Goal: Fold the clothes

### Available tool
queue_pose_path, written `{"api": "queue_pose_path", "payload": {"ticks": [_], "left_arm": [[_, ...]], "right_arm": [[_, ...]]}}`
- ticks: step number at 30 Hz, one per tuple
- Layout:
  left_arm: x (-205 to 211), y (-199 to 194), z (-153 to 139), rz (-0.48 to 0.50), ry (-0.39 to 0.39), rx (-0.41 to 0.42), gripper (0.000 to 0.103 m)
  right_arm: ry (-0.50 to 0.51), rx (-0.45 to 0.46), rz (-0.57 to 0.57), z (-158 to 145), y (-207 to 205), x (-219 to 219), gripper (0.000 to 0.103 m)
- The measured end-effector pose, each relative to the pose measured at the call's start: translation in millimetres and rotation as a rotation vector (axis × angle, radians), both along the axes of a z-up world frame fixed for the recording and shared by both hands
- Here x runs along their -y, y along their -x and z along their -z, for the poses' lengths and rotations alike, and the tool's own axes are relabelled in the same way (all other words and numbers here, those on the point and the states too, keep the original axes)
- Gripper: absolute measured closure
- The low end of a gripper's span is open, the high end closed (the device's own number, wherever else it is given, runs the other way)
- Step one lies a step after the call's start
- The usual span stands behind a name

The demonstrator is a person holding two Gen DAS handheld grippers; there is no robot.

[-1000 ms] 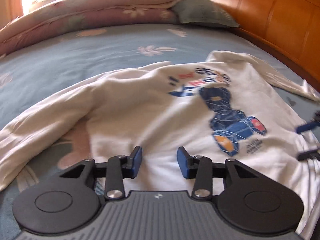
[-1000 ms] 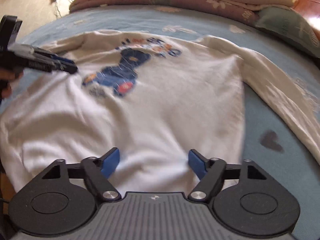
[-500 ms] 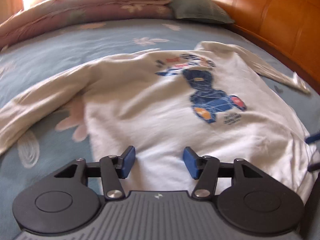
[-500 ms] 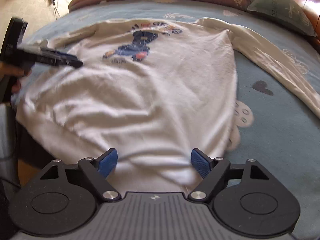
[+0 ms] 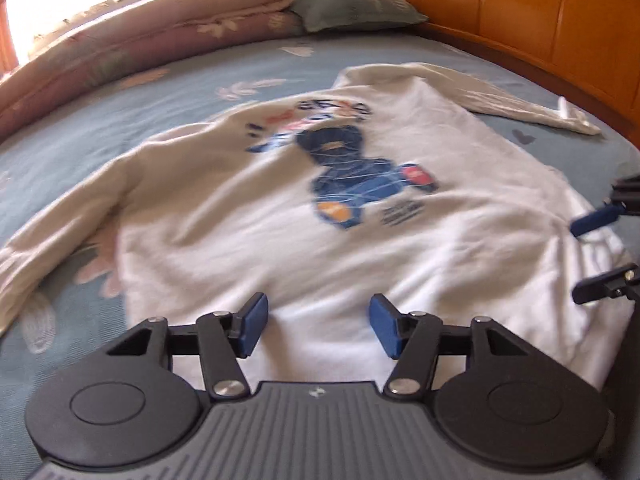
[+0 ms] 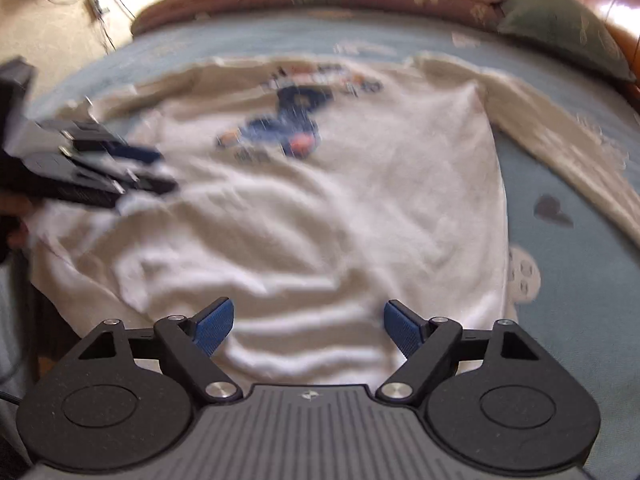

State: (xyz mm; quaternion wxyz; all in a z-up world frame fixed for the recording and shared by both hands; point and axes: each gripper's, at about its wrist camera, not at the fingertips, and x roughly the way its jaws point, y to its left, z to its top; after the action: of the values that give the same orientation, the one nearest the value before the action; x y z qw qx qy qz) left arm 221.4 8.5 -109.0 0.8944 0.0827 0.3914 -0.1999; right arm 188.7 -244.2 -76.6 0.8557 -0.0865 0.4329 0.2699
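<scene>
- White sweater (image 5: 280, 248) with a blue bear picture (image 5: 352, 184), lying flat on the blue bed sheet (image 5: 120, 120).
- Left gripper (image 5: 316, 326) over the sweater's bottom edge, jaws opening, pinching nothing.
- Right gripper (image 6: 308, 330) over the same edge, jaws opening wide, pinching nothing.
- Green pillow (image 5: 356, 10) past the sweater.

- white sweatshirt (image 6: 320, 208) lies spread on the blue bedsheet (image 6: 580, 280), blurry bear print up top
- right gripper (image 6: 308, 326) is opening wide over the hem, nothing pinched
- left gripper (image 6: 148, 172) sits at the shirt's left edge, too smeared to read
- green pillow (image 6: 560, 28) far right
</scene>
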Motion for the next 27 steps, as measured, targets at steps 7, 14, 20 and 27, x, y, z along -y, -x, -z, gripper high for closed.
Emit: {"api": "queue_pose_path", "payload": {"ticks": [7,14,20,27], "left_arm": [[-22,13,-18,-0.037,0.05,-0.02,0.039],[13,33,-2,0.048,-0.02,-0.02,0.033],[-14,51,-7,-0.01,-0.054,-0.049,0.022],[-11,33,-31,-0.016,0.085,0.01,0.022]], "right_arm": [[-0.016,0.019,0.012,11,18,8,0.0],[-0.018,0.03,0.051,12,17,5,0.0],[-0.03,0.071,0.061,13,24,7,0.0],[-0.006,0.109,-0.012,-14,11,-25,0.0]]}}
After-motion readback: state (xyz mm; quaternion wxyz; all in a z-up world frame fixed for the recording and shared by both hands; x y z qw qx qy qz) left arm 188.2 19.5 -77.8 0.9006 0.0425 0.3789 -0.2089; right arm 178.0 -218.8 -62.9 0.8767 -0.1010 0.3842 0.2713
